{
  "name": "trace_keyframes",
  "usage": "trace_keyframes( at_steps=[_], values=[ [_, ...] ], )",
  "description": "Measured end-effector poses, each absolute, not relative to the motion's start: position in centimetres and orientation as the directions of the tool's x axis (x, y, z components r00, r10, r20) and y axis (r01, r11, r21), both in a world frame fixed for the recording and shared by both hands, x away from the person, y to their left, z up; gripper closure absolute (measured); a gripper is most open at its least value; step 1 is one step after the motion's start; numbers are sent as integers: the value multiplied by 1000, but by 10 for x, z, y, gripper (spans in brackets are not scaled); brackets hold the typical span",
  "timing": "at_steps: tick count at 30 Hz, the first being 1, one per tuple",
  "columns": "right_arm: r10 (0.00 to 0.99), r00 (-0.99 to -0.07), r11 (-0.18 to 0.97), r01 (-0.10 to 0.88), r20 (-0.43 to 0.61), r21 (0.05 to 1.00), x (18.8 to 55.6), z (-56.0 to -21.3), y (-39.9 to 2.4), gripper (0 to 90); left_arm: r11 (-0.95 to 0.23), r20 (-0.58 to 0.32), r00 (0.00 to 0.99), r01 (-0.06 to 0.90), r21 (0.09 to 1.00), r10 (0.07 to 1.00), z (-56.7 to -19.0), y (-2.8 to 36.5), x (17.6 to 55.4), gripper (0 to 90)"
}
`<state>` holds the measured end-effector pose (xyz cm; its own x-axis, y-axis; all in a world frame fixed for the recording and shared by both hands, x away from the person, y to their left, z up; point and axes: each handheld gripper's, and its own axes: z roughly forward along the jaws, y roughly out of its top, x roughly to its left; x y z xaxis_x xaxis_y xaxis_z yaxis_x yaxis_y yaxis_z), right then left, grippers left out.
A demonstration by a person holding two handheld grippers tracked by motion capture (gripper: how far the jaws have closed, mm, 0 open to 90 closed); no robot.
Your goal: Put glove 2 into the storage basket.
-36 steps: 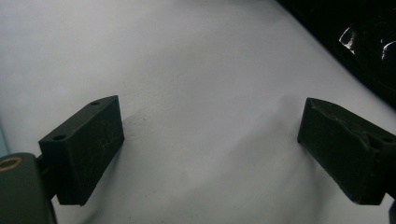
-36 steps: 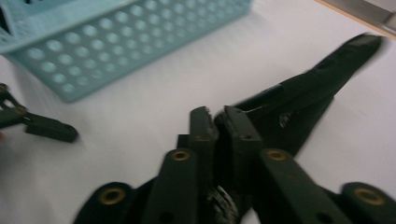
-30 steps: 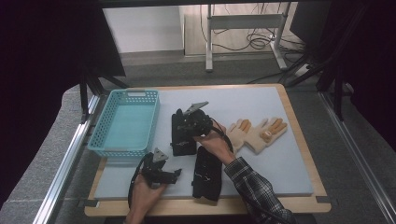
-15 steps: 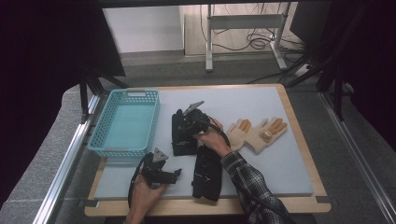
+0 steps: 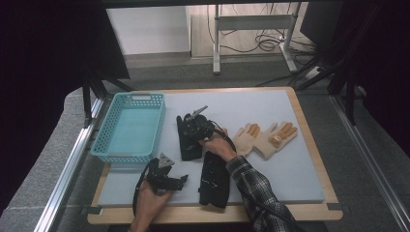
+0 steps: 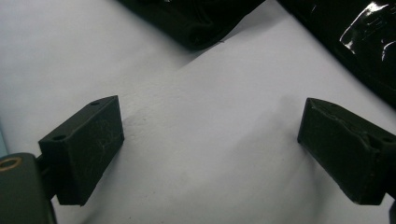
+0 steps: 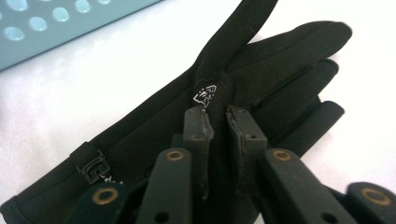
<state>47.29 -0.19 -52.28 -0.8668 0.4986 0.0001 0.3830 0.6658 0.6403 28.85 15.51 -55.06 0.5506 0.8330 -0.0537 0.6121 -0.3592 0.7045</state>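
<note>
A black glove (image 5: 189, 151) lies flat on the white mat (image 5: 290, 179), fingers pointing away from me. My right gripper (image 5: 189, 133) rests on its back; in the right gripper view its jaws have just been closing and the gripper (image 7: 218, 114) pinches a ridge of the glove (image 7: 289, 60) fabric below a small white logo. A second black glove (image 5: 214, 181) lies nearer to me. To the left of that second glove, my left gripper (image 5: 183, 180) lies low on the mat. It stands open (image 6: 210, 135) over bare mat, nothing between its jaws.
A light blue basket (image 5: 126, 157) stands at the mat's left, close beside the first glove, and its perforated wall (image 7: 70, 23) fills the top left of the right gripper view. A pair of cream and orange gloves (image 5: 268, 137) lies to the right. The wooden table edge (image 5: 217, 215) runs along the front.
My right hand has sunk a little onto the black glove. The left hand and the gloves have stayed where they were.
</note>
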Motion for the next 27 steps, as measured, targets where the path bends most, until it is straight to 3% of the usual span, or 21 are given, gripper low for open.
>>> trace_keyframes(
  at_steps=[12,27],
  values=[
    [534,-844,596,407,36,693,460,-494,-13,797,-361,-52,551,612,704,833,-551,155,288,72],
    [552,-833,529,374,25,762,407,-438,-61,789,-363,-50,553,610,704,832,-551,155,289,72]
  ],
)
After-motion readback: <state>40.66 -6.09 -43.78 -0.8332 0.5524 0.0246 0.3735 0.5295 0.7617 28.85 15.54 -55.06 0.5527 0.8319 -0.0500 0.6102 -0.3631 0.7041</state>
